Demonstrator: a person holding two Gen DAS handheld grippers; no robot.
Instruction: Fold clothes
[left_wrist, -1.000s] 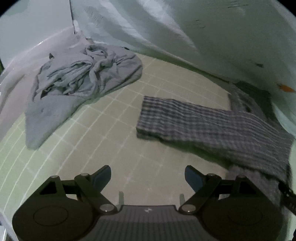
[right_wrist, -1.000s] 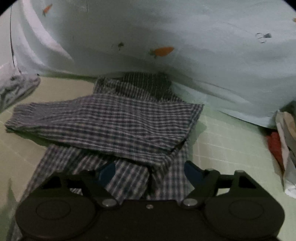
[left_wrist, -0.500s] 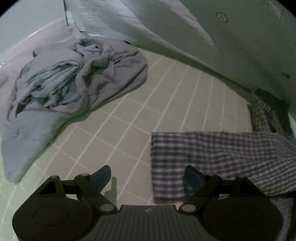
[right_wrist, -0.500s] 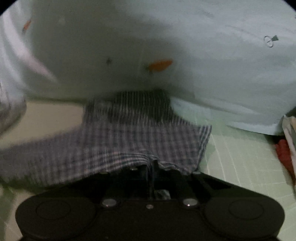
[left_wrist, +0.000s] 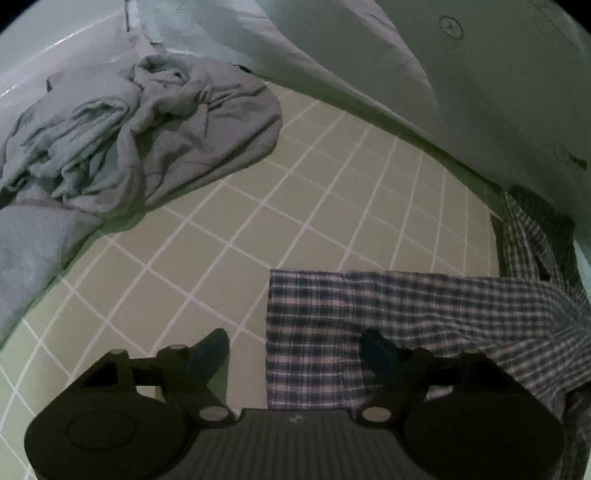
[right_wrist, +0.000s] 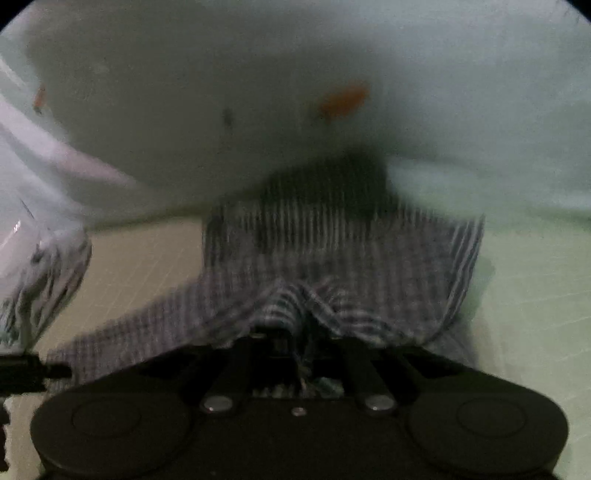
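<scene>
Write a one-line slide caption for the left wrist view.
Left gripper, its jaws closing, straddles the checked garment's edge on the grid mat.

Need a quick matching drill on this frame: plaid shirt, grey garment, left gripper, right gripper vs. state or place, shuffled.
Column 1:
1. plaid shirt
2. grey garment
3. left gripper
4. right gripper

Column 2:
A. crumpled in a heap at the far left of the mat
B. jaws apart and closing, straddling a sleeve end, pads not on it
C. pinching a bunched fold of cloth, jaws easing open
D. sleeve laid out across the gridded mat

Pairs: 1-D, 2-A, 3-B, 4-C
</scene>
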